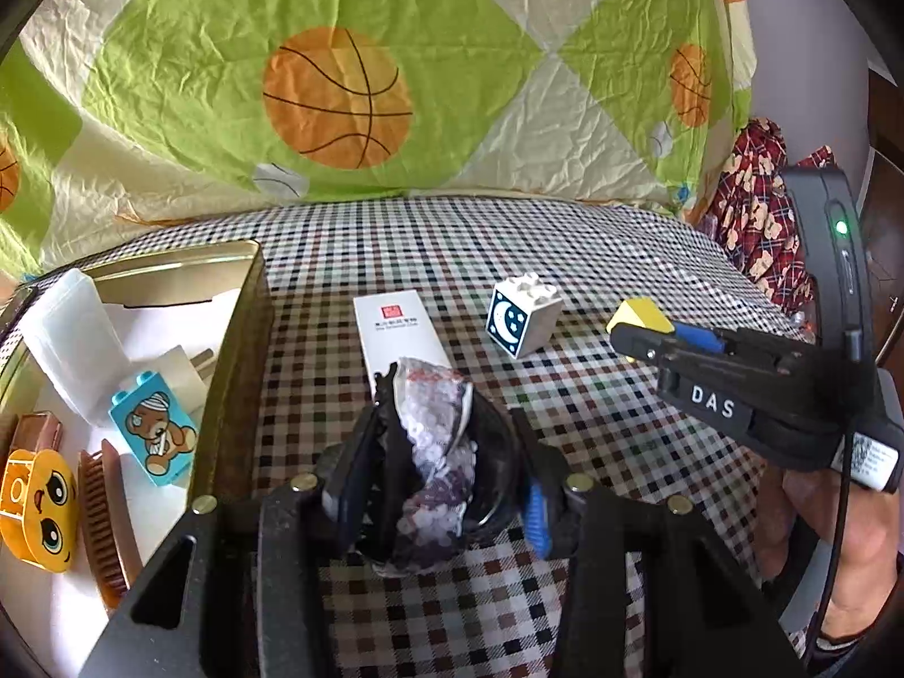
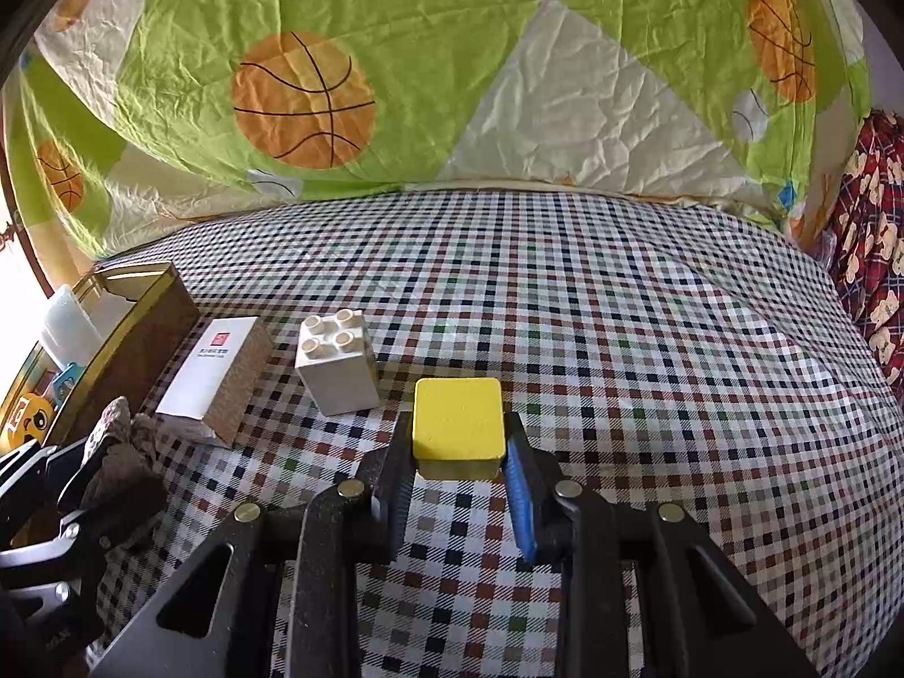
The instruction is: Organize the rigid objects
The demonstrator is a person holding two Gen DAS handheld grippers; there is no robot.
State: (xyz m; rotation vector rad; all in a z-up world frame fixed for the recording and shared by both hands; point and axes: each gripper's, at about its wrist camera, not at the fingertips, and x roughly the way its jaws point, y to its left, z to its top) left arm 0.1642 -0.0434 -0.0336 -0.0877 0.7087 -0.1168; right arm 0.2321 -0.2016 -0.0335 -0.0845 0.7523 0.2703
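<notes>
My left gripper (image 1: 446, 429) is shut on a crinkled bag of small white beads (image 1: 432, 452), held above the checkered cloth. My right gripper (image 2: 457, 429) is shut on a yellow block (image 2: 457, 421); it shows in the left wrist view (image 1: 641, 311) at the right. A white toy brick with a moon print (image 1: 522, 319) stands on the cloth between the grippers; it shows as plain white in the right wrist view (image 2: 339, 361). A white card box (image 1: 398, 333) lies beside it, also in the right wrist view (image 2: 217, 373). An open tin box (image 1: 226, 339) at left holds several items.
In the tin lie a blue bear brick (image 1: 152, 432), a yellow face toy (image 1: 39, 508), a brown comb (image 1: 107, 520), a white plug (image 1: 189, 373) and a clear case (image 1: 68, 333). A basketball quilt (image 1: 339, 96) rises behind. Red plaid fabric (image 1: 757, 214) lies at right.
</notes>
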